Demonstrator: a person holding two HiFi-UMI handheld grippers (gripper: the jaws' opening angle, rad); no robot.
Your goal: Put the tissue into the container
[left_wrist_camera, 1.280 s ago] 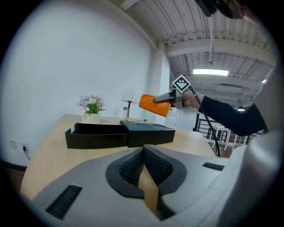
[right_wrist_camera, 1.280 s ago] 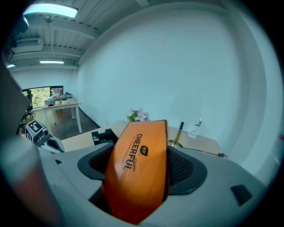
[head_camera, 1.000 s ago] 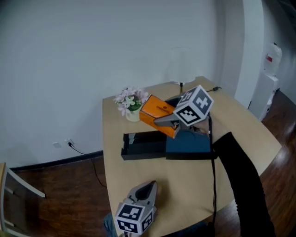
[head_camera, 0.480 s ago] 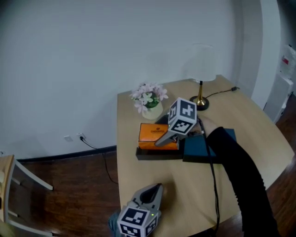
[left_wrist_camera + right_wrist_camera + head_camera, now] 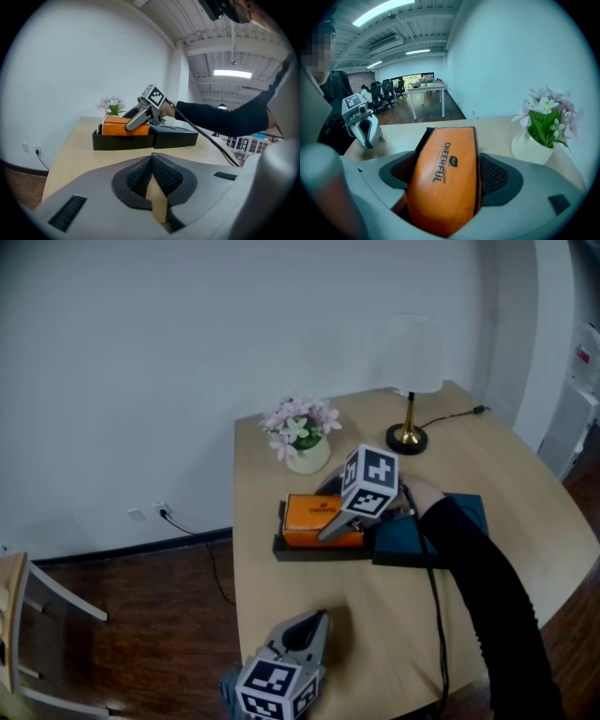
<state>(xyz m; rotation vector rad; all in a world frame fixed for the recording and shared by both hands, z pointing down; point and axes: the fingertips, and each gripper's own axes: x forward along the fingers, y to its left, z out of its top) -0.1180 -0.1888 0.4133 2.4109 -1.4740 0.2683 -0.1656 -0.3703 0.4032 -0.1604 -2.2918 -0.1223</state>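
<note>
The orange tissue pack [image 5: 319,517] lies in the left part of the black container [image 5: 314,552], in the middle of the desk [image 5: 375,643]. The right gripper [image 5: 328,527] reaches over it from the right. Its fingers are opening, with the pack between them and filling nearly the whole gap (in the right gripper view the orange wrapper sits close against both pads). The main risk is in the withdrawal: if a pad catches the soft wrapper as the gripper lifts, the pack could be dragged up, tipped onto the container's wall or pulled out onto the desk. A sideways pull could also shift the light container, and the black cable [image 5: 435,615] trailing along the sleeve could snag on its right end. The vase of flowers [image 5: 305,442] stands just beyond the container, so a swing toward the far side might knock it. The left gripper [image 5: 314,622] waits at the near edge, well apart from the container, with its fingers together and nothing between them. By count there are one tissue pack, one container, one dark blue block [image 5: 427,532] at its right end, one vase, one lamp [image 5: 410,381] and two grippers.
</note>
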